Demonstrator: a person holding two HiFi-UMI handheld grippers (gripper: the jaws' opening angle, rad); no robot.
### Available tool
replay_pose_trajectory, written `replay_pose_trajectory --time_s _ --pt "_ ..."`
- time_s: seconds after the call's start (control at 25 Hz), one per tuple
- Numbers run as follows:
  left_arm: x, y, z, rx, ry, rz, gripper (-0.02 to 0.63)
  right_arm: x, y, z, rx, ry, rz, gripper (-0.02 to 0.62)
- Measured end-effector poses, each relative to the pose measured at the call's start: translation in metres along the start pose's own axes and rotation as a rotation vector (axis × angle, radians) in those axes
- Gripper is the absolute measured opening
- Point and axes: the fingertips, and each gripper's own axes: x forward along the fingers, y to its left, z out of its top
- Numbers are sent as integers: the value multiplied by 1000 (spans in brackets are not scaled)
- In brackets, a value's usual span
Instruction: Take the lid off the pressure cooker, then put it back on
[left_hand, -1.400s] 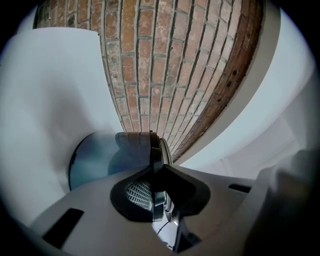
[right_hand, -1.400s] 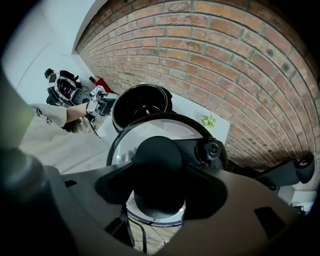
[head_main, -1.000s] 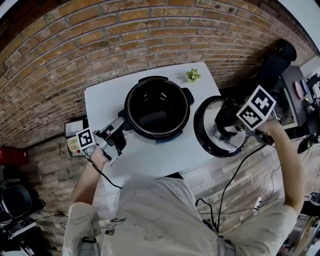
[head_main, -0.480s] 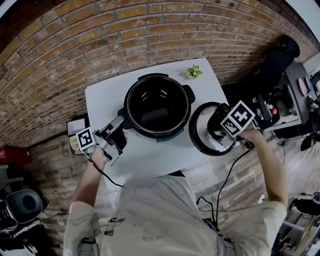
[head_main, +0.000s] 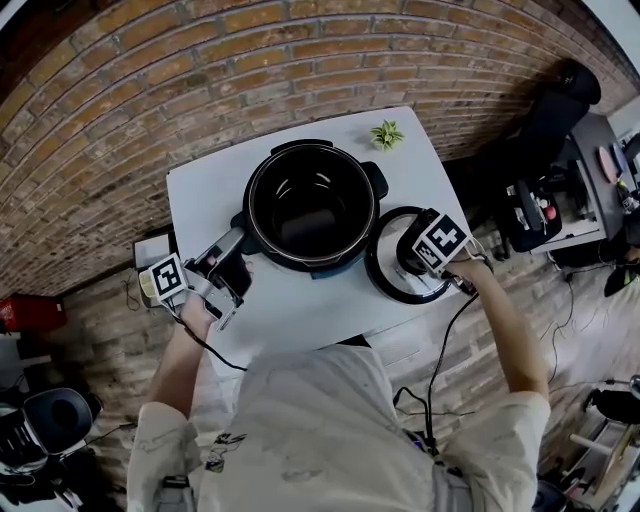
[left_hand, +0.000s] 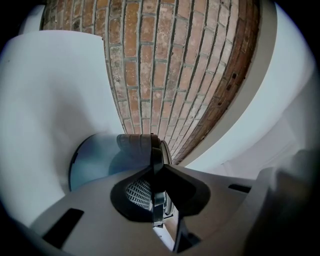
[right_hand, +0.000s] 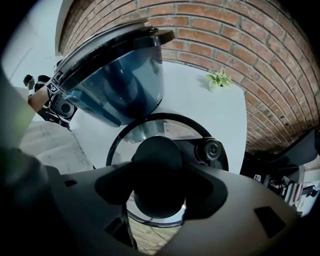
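The open pressure cooker pot (head_main: 312, 205) stands on the white table (head_main: 210, 190), its dark inside bare. My left gripper (head_main: 236, 243) is shut on the pot's left handle (head_main: 243, 224). In the left gripper view the thin black handle (left_hand: 156, 160) is pinched between the jaws of that gripper (left_hand: 155, 200), beside the pot's blue wall (left_hand: 97, 160). My right gripper (head_main: 412, 258) points down, shut on the black knob (right_hand: 157, 157) of the glass lid (head_main: 383, 280). The lid hangs low over the table's right front corner, to the right of the pot (right_hand: 120, 75). I cannot tell whether it touches the table.
A small green plant (head_main: 386, 134) stands at the table's far right corner. The lid's black rim (right_hand: 122, 140) carries a valve (right_hand: 212, 148). A box (head_main: 150, 265) lies on the brick floor at the left. Dark equipment (head_main: 535, 215) and cables crowd the right.
My right gripper has come down and moved left with the lid, from off the table's right side to low over its corner. The left gripper has stayed on the handle.
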Motion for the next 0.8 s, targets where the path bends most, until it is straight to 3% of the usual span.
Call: replay_pose_trajectory --time_s 0.32,0.8 --pt "0 -1 0 -6 -11 -4 66 32 6 -8 -19 24 -2 293" --pt "0 -2 0 -10 -21 -20 66 35 7 -8 -16 31 2 295"
